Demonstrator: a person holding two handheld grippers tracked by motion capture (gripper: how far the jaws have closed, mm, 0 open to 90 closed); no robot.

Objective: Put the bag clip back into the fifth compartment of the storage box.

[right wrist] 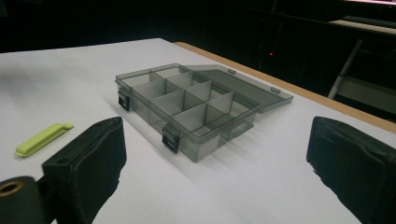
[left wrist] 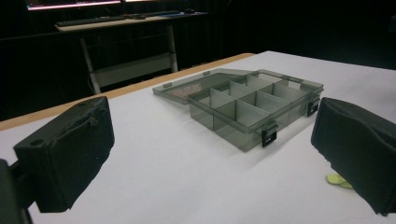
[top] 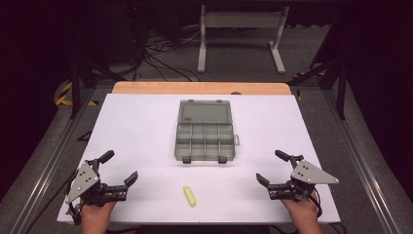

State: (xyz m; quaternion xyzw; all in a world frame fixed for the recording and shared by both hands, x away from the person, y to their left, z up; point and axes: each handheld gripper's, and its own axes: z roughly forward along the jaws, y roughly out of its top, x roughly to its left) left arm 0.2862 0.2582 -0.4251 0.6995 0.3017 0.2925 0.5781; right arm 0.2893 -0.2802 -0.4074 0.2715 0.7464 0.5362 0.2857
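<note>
Jaws wide apart on both tools, nothing between them. Left gripper rests low at the near left of the white counter, held from below by a hand, jaws angled toward centre. Right gripper mirrors it at near right, hand underneath. Grey compartment box sits mid-counter, lid open and flat behind. Yellow-green clip lies near the front edge, between the grippers. No legible writing.
</note>
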